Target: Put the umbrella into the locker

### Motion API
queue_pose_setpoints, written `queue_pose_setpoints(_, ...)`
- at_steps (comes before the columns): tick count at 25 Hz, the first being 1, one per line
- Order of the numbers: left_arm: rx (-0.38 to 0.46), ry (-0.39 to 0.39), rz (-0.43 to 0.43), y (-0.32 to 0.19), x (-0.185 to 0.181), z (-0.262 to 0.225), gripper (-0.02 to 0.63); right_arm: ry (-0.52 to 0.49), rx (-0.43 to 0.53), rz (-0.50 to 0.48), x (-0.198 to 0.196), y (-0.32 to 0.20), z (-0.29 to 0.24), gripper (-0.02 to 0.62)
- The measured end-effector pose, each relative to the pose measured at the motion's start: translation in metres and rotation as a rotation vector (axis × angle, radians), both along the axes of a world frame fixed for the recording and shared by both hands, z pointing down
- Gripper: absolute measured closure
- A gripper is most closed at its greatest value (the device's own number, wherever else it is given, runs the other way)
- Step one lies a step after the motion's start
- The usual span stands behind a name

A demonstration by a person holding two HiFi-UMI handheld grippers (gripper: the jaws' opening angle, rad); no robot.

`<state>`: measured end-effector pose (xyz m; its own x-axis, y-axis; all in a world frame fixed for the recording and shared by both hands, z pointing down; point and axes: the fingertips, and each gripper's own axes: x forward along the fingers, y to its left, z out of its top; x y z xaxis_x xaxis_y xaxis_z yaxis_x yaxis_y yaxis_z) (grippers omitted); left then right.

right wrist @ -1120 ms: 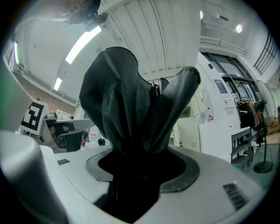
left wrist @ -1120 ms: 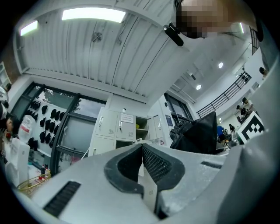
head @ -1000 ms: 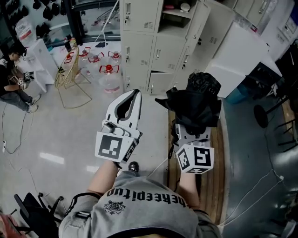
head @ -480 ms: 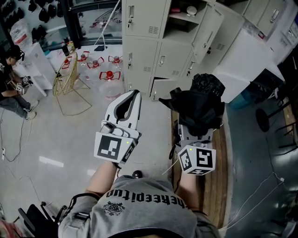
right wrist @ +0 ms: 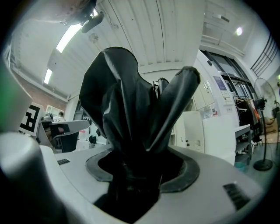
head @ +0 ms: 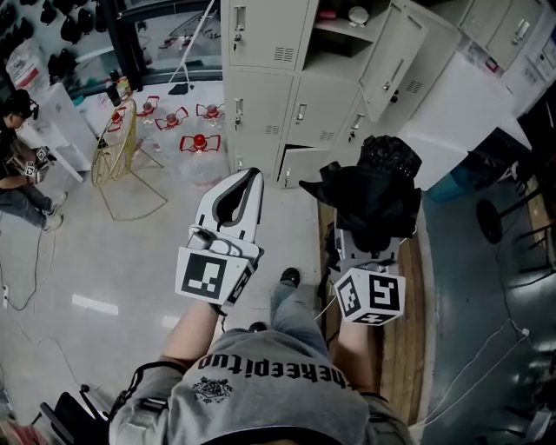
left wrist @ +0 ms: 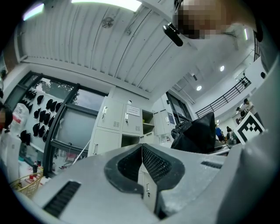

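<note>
A folded black umbrella (head: 369, 198) stands up out of my right gripper (head: 369, 236), whose jaws are shut on it; its loose fabric (right wrist: 131, 113) fills the right gripper view and hides the jaw tips. My left gripper (head: 249, 178) is held beside it, jaws shut with nothing between them (left wrist: 141, 151). The grey locker bank (head: 287, 78) stands ahead, with one upper compartment (head: 340, 26) open, its door (head: 395, 56) swung to the right, and a low door (head: 295, 165) ajar.
A wooden bench (head: 408, 330) runs under my right arm. Several water jugs (head: 200, 143) and a wire rack (head: 122, 156) stand on the floor at left, where a seated person (head: 17, 165) is. A white cabinet (head: 452, 113) is at right. My shoe (head: 289, 278) shows below.
The lockers have drawn slightly nearer in the head view, and my foot has stepped forward between the grippers. Both grippers hold the same pose and grip.
</note>
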<state>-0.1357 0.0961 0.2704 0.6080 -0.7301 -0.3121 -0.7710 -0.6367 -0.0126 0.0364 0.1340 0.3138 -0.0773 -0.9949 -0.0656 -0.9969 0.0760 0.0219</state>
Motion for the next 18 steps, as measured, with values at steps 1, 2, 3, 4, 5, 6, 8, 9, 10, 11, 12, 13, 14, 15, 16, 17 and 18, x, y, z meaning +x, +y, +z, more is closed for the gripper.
queue_pose_setpoints(1,0.001,0.001,-0.003,-0.008,0.000,0.000,0.598,0.003,-0.001,0.000,0.001,-0.008,0.001,0.342)
queue_pose_setpoints(2,0.002,0.004,-0.006,-0.016,0.000,0.000,0.598,0.004,-0.002,-0.001,0.003,-0.017,0.001,0.342)
queue_pose_setpoints(3,0.005,0.007,-0.009,-0.025,0.002,-0.001,0.598,0.004,-0.003,-0.003,0.004,-0.026,0.002,0.342)
queue_pose_setpoints(4,0.010,0.009,-0.012,-0.034,0.004,-0.001,0.598,0.003,-0.004,-0.007,0.007,-0.035,0.003,0.342)
queue_pose_setpoints(5,0.016,0.010,-0.015,-0.043,0.006,-0.002,0.598,0.001,-0.003,-0.011,0.009,-0.045,0.003,0.342)
queue_pose_setpoints(6,0.022,0.010,-0.018,-0.052,0.009,-0.004,0.598,0.000,-0.001,-0.016,0.011,-0.056,0.002,0.342)
queue_pose_setpoints(8,0.029,0.010,-0.025,-0.072,0.016,-0.008,0.598,0.001,0.002,-0.026,0.017,-0.078,0.000,0.342)
queue_pose_setpoints(9,0.030,0.011,-0.028,-0.083,0.019,-0.011,0.598,0.002,0.002,-0.032,0.020,-0.091,-0.002,0.342)
queue_pose_setpoints(10,0.031,0.011,-0.031,-0.093,0.024,-0.013,0.598,0.002,0.001,-0.038,0.023,-0.103,-0.004,0.342)
queue_pose_setpoints(11,0.033,0.009,-0.034,-0.103,0.028,-0.016,0.598,0.001,0.002,-0.046,0.027,-0.115,-0.006,0.342)
queue_pose_setpoints(12,0.037,0.006,-0.038,-0.114,0.033,-0.018,0.598,0.001,0.004,-0.054,0.030,-0.127,-0.009,0.342)
queue_pose_setpoints(13,0.042,0.004,-0.043,-0.124,0.036,-0.020,0.598,0.002,0.008,-0.062,0.033,-0.139,-0.012,0.342)
queue_pose_setpoints(14,0.046,0.004,-0.048,-0.135,0.040,-0.023,0.598,0.005,0.011,-0.070,0.036,-0.150,-0.014,0.342)
queue_pose_setpoints(15,0.050,0.006,-0.053,-0.145,0.044,-0.025,0.598,0.009,0.014,-0.076,0.040,-0.162,-0.016,0.342)
queue_pose_setpoints(16,0.053,0.008,-0.055,-0.155,0.048,-0.028,0.598,0.012,0.017,-0.082,0.043,-0.172,-0.018,0.342)
queue_pose_setpoints(17,0.057,0.006,-0.056,-0.164,0.053,-0.029,0.598,0.015,0.019,-0.087,0.047,-0.182,-0.020,0.342)
queue_pose_setpoints(18,0.060,0.003,-0.057,-0.173,0.058,-0.031,0.598,0.017,0.021,-0.091,0.051,-0.192,-0.021,0.342)
